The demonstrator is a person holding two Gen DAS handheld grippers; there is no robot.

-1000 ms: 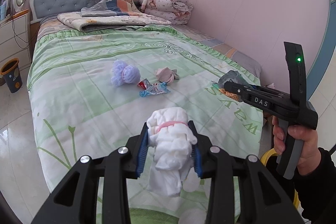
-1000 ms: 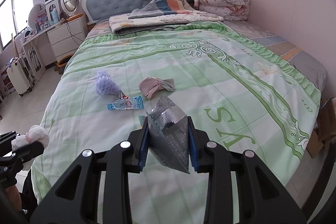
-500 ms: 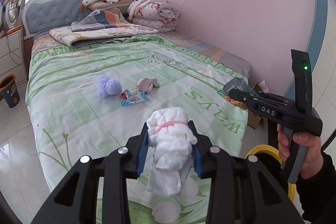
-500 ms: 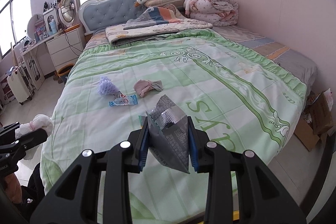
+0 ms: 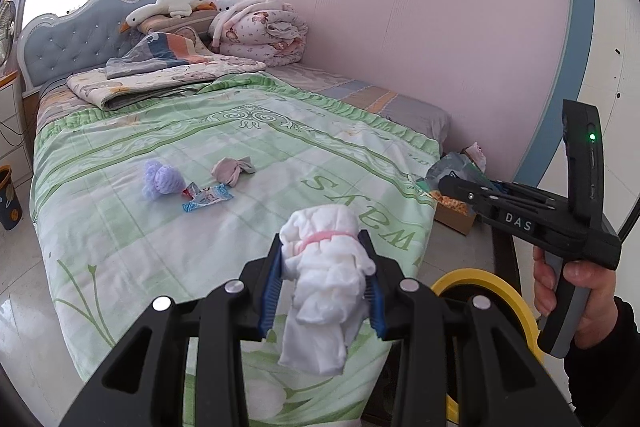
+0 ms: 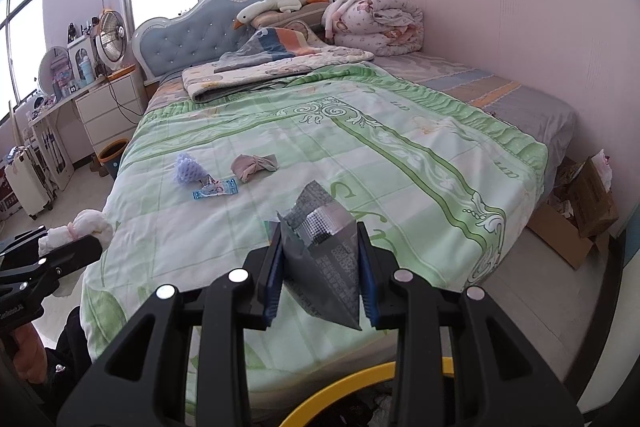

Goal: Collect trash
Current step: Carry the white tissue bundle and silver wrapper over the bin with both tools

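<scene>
Trash lies in two places — some on the bed (image 6: 360, 155), some clamped in the tongs. Near the bed's foot a yellow-rimmed bin (image 6: 344, 391) sits on the floor, below both grippers. The left gripper (image 5: 326, 287) is clamped on a white wad of cloth (image 5: 324, 291) with a pink band; the right gripper (image 6: 320, 267) is clamped on a crumpled silver packet (image 6: 324, 259). On the green cover, close together, lie a purple foam net (image 6: 185, 169), a pinkish sock (image 6: 252, 166) and — smallest — a blue wrapper (image 6: 215, 190).
</scene>
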